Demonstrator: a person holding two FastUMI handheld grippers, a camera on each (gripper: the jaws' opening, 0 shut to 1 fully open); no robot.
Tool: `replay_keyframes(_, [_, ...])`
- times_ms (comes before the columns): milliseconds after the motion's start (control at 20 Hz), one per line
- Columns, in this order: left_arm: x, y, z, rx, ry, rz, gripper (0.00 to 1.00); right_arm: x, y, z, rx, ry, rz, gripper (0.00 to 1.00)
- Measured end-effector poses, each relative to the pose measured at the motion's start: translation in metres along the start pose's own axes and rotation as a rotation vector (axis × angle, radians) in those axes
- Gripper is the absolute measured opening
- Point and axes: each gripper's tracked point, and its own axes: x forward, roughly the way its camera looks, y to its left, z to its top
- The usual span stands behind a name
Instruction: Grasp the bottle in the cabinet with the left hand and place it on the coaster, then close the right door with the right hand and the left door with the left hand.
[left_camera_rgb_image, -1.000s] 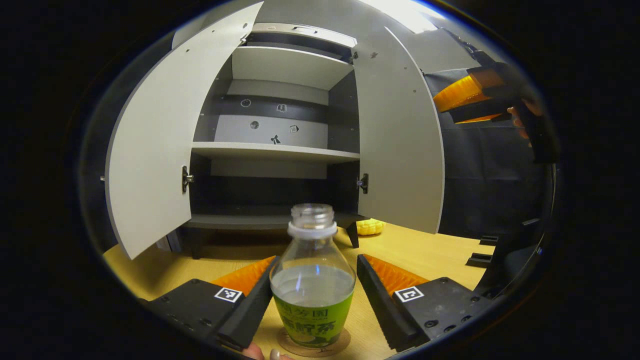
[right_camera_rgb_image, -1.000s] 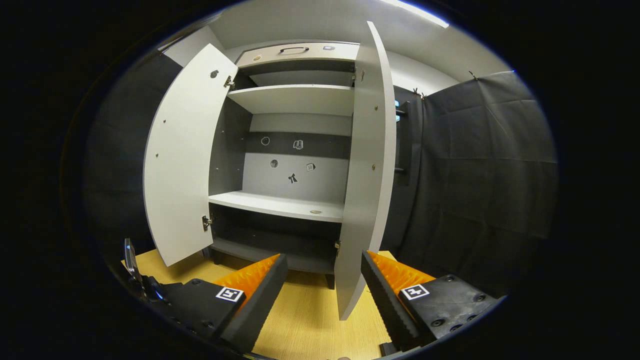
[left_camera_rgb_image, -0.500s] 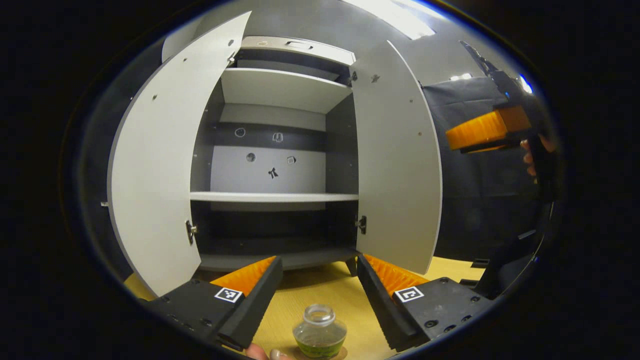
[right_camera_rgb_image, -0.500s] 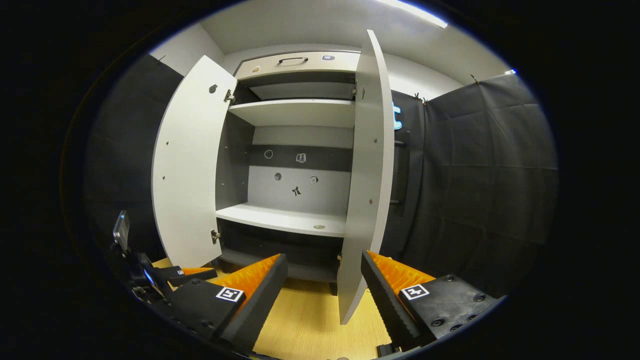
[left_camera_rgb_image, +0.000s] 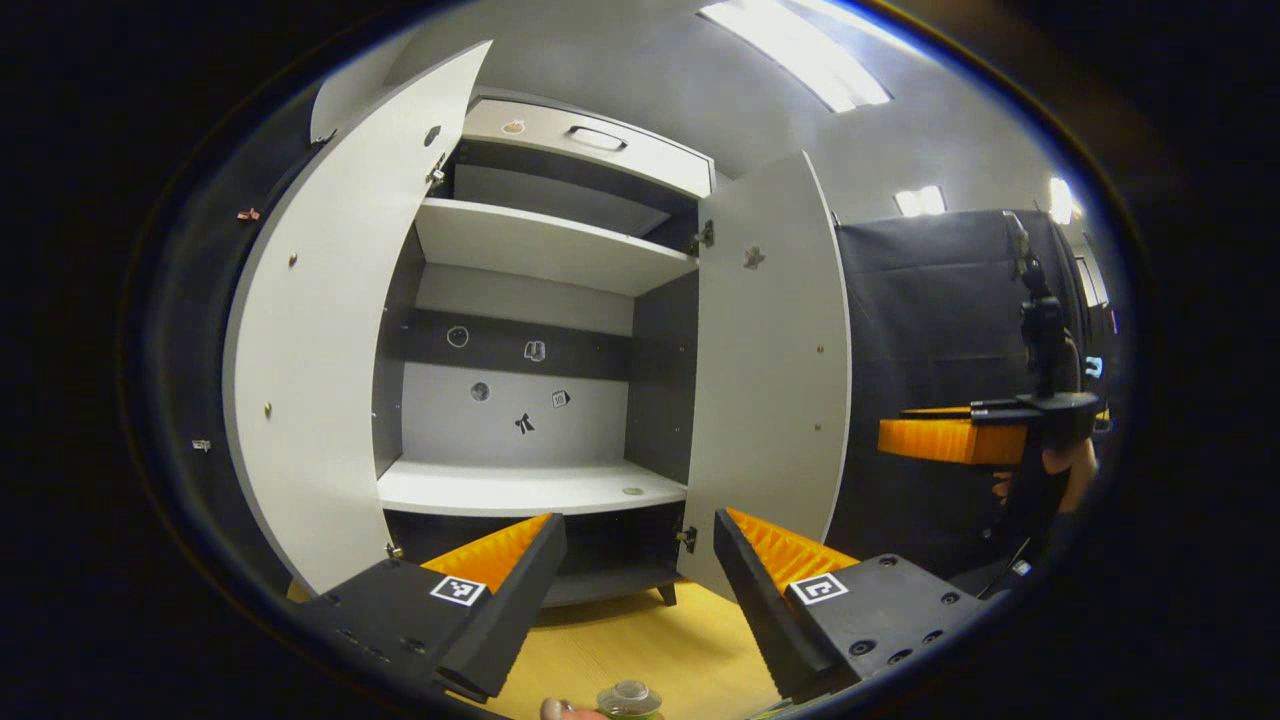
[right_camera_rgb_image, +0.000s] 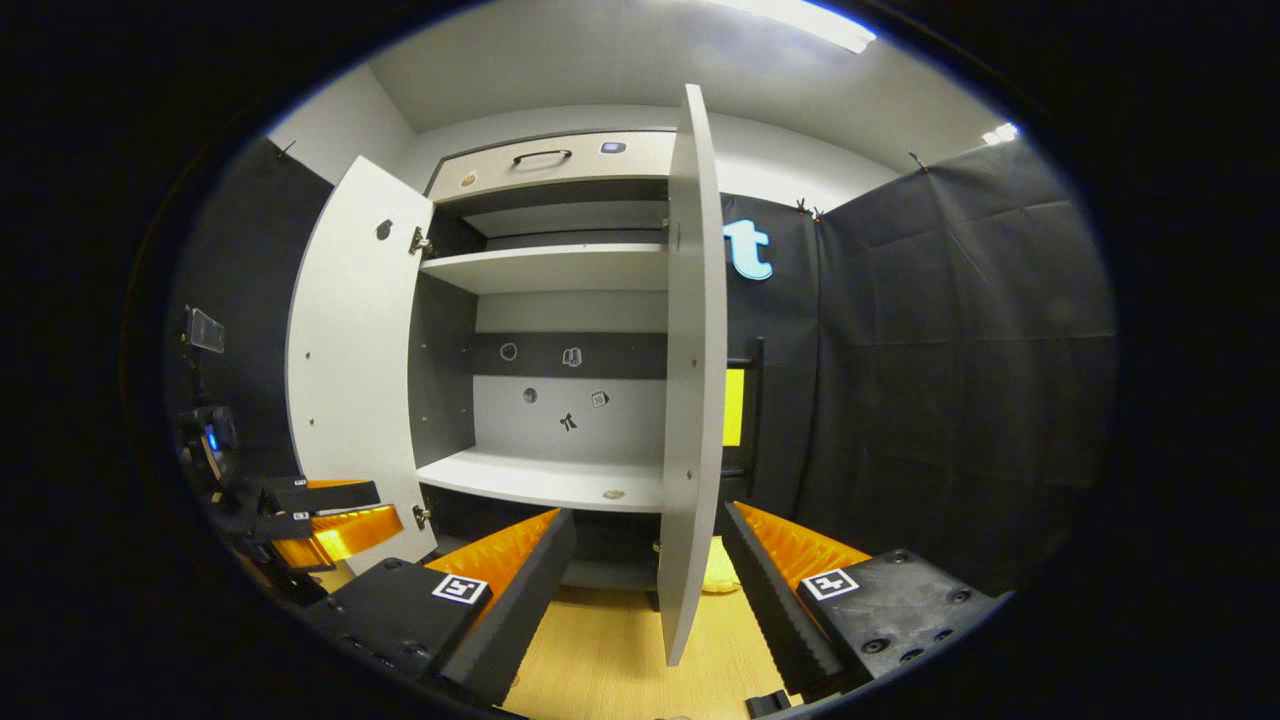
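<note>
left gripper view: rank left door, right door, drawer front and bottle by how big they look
1. left door, largest, though nearer the camera.
2. right door.
3. drawer front.
4. bottle, smallest: just its top shows at the bottom edge.

Pale grey cabinet doors (right_camera_rgb_image: 690, 400), dark grey cabinet (left_camera_rgb_image: 660, 380) sides, white shelves (left_camera_rgb_image: 530, 490), yellow wood-grain table (right_camera_rgb_image: 600, 660).

— What is different at the cabinet (left_camera_rgb_image: 540, 400) now?
— The left gripper (left_camera_rgb_image: 640, 580), jaws apart, has lifted away from the bottle (left_camera_rgb_image: 628, 700), which a second ago stood between its fingers and now shows just its neck at the bottom of the left gripper view
— And the other side?
— The right gripper (right_camera_rgb_image: 648, 580) has drawn up to the right door (right_camera_rgb_image: 690, 400), now edge-on between its open fingers
</note>
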Motion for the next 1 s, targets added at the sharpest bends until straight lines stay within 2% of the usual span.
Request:
replay_keyframes(200, [-0.025, 0.022, 0.044, 0.013, 0.005, -0.008, 0.95, 0.001, -0.024, 0.018, 0.010, -0.018, -0.068, 0.98])
replay_keyframes(400, [-0.061, 0.068, 0.073, 0.059, 0.014, 0.044, 0.95, 0.002, -0.050, 0.033, 0.009, -0.043, -0.145, 0.98])
replay_keyframes(550, [-0.087, 0.111, 0.084, 0.071, 0.031, 0.140, 0.95, 0.009, -0.075, 0.036, -0.007, -0.043, -0.205, 0.97])
replay_keyframes(650, [-0.100, 0.137, 0.088, 0.079, 0.033, 0.221, 0.95, 0.020, -0.086, 0.036, -0.005, -0.037, -0.217, 0.98])
replay_keyframes(1000, [-0.136, 0.198, 0.082, 0.014, 0.037, 0.490, 0.95, 0.072, -0.091, 0.020, 0.022, 0.003, -0.111, 0.98])
